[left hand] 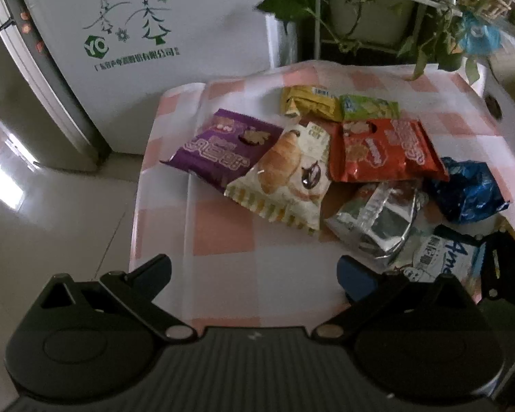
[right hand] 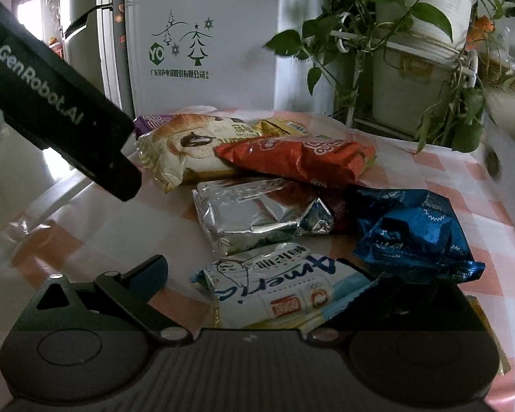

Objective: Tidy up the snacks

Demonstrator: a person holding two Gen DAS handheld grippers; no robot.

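Note:
Several snack packs lie piled on a pink-and-white checked table (left hand: 223, 240). In the left wrist view I see a purple pack (left hand: 219, 147), a croissant pack (left hand: 285, 178), an orange pack (left hand: 381, 151), a yellow pack (left hand: 309, 101), a green pack (left hand: 369, 106), a silver pack (left hand: 374, 223) and a blue pack (left hand: 470, 189). My left gripper (left hand: 254, 271) is open over bare cloth, short of the pile. My right gripper (right hand: 271, 278) is open, with a white-and-blue pack (right hand: 274, 292) lying between its fingers. The pack hides part of the right finger. The left gripper's black body (right hand: 61, 110) crosses the upper left.
A white appliance (left hand: 137, 34) with green tree print stands behind the table. Potted plants (right hand: 429, 17) on a white rack stand at the back right. A white box (right hand: 508, 158) sits at the table's right edge. Tiled floor (left hand: 51, 223) lies to the left.

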